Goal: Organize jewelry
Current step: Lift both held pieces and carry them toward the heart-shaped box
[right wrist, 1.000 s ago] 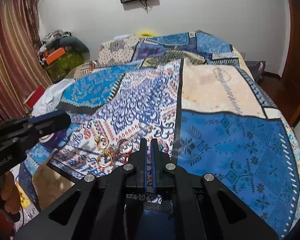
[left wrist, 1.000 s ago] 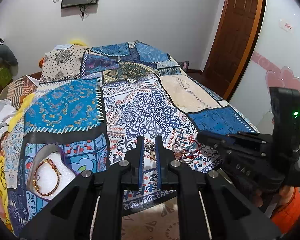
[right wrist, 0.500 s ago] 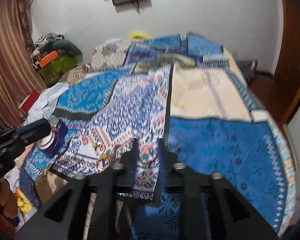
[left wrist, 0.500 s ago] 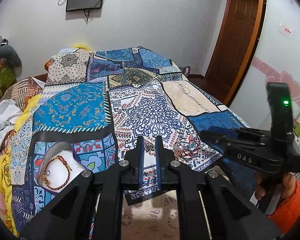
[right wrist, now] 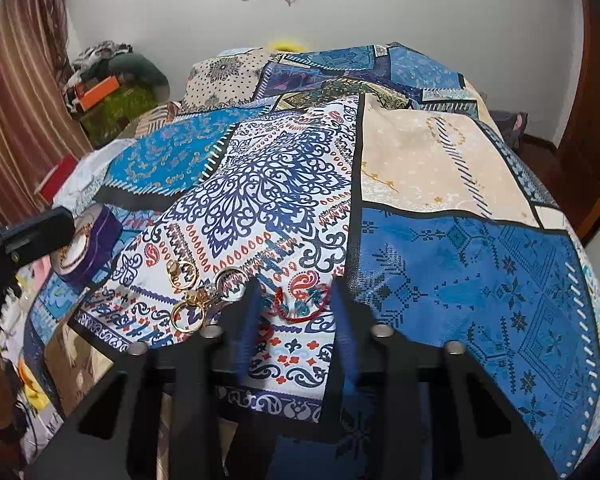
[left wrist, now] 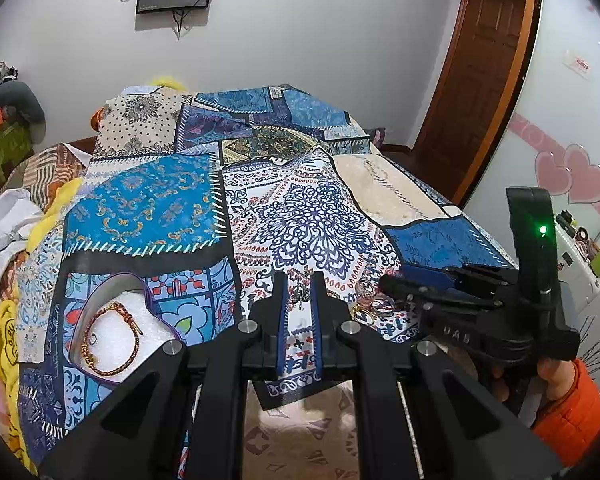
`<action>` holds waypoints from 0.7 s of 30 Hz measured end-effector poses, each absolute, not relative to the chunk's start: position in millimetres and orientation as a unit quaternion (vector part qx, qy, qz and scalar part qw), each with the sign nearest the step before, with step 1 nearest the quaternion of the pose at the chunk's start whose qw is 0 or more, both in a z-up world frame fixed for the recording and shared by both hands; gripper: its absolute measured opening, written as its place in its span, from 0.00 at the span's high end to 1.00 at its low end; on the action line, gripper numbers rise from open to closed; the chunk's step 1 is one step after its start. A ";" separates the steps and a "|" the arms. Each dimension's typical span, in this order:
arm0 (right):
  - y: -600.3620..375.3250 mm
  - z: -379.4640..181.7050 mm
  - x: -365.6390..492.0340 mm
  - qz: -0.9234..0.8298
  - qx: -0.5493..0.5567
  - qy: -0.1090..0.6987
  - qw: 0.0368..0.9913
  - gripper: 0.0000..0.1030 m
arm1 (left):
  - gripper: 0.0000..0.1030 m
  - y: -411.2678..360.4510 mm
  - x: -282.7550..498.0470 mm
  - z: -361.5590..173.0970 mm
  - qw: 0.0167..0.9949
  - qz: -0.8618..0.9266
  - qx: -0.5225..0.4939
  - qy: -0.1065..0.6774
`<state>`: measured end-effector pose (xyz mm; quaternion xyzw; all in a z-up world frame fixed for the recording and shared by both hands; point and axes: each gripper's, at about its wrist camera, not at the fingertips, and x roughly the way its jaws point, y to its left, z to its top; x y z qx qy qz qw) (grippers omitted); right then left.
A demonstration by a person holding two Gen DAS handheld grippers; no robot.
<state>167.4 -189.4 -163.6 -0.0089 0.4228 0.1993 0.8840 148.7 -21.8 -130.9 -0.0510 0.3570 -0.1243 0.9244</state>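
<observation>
My left gripper [left wrist: 300,280] is shut on a small silvery trinket [left wrist: 300,294] pinched between its tips, above the quilt's near edge. To its left an oval purple box [left wrist: 112,280] with a white lining holds a braided gold-brown bracelet [left wrist: 108,332]. My right gripper [right wrist: 294,292] hangs low over the quilt. Its jaws are closing but still apart, and a red string bracelet [right wrist: 300,306] lies between them on the cloth, not pressed. Gold rings [right wrist: 186,296] and a silver ring [right wrist: 230,278] lie just left of it. In the left wrist view the right gripper [left wrist: 392,282] reaches over those rings [left wrist: 374,308].
A patchwork quilt [right wrist: 440,264] covers the whole bed. The purple box [right wrist: 96,248] sits under the left gripper [right wrist: 40,232] at the bed's left edge. Clothes pile [right wrist: 112,80] and a curtain [right wrist: 16,120] are at left, a wooden door [left wrist: 480,80] at right. An orange sleeve [left wrist: 572,400] holds the right gripper.
The right gripper's jaws went from shut to apart and now straddle the red bracelet, having dropped a little toward the quilt. The left gripper keeps its grip and place.
</observation>
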 end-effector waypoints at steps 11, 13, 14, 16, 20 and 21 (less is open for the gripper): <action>-204.4 -150.7 163.7 0.210 0.042 0.411 0.886 0.87 | 0.91 -21.6 142.3 -123.3 0.927 -0.123 -0.050 0.350; -204.5 -142.3 160.7 0.212 0.043 0.402 0.890 0.88 | 0.91 -20.0 140.0 -120.3 0.929 -0.122 -0.050 0.347; -204.4 -136.8 158.5 0.213 0.043 0.395 0.892 0.88 | 0.91 -19.4 138.7 -118.7 0.929 -0.121 -0.050 0.345; -202.5 -127.3 155.0 0.216 0.039 0.385 0.897 0.94 | 0.91 -17.8 136.4 -115.8 0.931 -0.120 -0.051 0.342; -195.0 -109.1 148.9 0.221 0.030 0.363 0.905 0.93 | 0.91 -12.9 130.1 -109.7 0.934 -0.116 -0.054 0.333; -192.3 -105.0 147.3 0.221 0.024 0.356 0.907 0.93 | 0.91 -11.6 128.4 -108.3 0.935 -0.115 -0.055 0.331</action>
